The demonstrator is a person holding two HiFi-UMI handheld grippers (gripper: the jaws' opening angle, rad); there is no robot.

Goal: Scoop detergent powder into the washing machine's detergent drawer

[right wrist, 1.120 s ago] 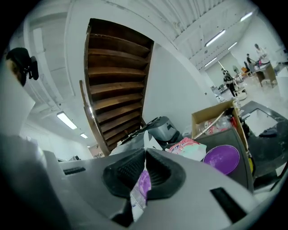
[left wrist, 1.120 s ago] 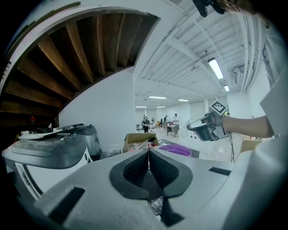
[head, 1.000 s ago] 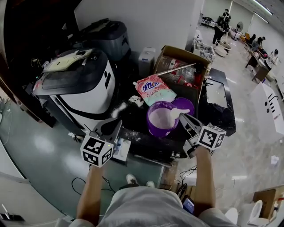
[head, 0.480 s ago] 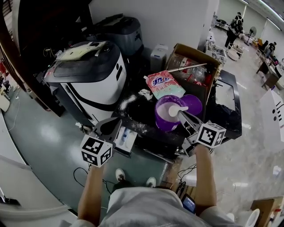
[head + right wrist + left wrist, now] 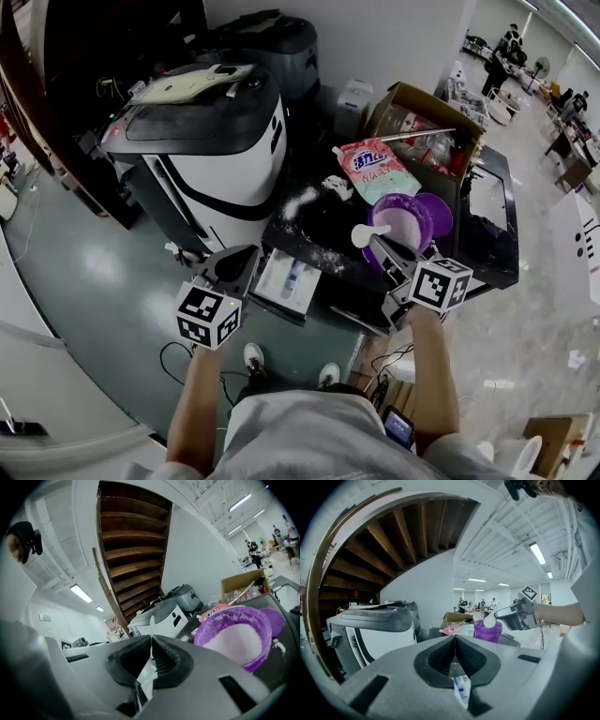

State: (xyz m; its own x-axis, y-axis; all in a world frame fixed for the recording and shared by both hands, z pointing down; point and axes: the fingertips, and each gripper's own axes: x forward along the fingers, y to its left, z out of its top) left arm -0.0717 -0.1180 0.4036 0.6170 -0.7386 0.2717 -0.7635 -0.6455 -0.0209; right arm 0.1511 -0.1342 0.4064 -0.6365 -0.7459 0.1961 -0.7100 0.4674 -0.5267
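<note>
My right gripper (image 5: 382,247) is shut on the handle of a white spoon (image 5: 363,234), whose bowl hangs over the left rim of the purple tub (image 5: 405,223) of white powder. The handle (image 5: 147,673) shows between the jaws in the right gripper view, with the tub (image 5: 234,641) just to the right. The white detergent drawer (image 5: 292,280) stands pulled out below the dark counter, left of the spoon. My left gripper (image 5: 232,270) is shut with nothing in it, just left of the drawer (image 5: 461,689). The left gripper view also shows the spoon (image 5: 489,619).
The washing machine (image 5: 208,141) stands at the left, with a second machine (image 5: 272,42) behind it. A pink detergent bag (image 5: 375,170), spilled powder (image 5: 298,200), the purple lid (image 5: 438,214) and a cardboard box (image 5: 422,122) crowd the counter. Cables lie on the floor (image 5: 178,361).
My right gripper has lifted the spoon out of the tub and carried it left, to the tub's left rim. The left gripper has stayed beside the drawer.
</note>
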